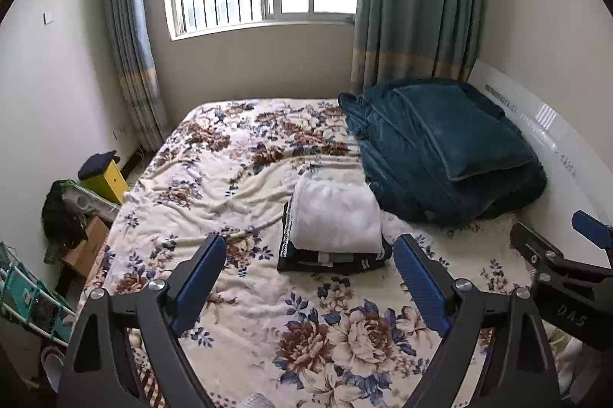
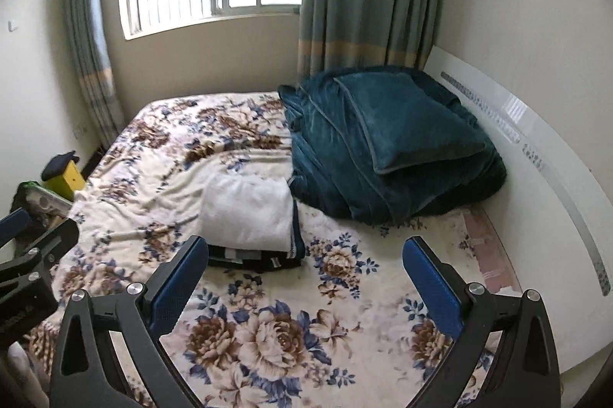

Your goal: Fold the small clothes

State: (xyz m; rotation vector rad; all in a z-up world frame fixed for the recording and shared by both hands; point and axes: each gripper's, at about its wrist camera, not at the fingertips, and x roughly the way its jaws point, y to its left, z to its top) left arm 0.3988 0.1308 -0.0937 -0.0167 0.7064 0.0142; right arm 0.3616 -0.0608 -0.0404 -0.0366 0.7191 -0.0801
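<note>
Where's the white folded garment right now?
The white folded garment tops a stack of dark folded clothes mid-bed, just left of the teal blanket pile, ahead of both open tools.

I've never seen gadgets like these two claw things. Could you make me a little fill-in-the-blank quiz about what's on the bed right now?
1. The top garment of the folded stack is ____ in colour.
2. The left gripper and right gripper both have their jaws ____.
3. The teal blanket lies to the ____ of the stack.
4. The bedspread has a ____ pattern.

Missing words: white; open; right; floral
</note>
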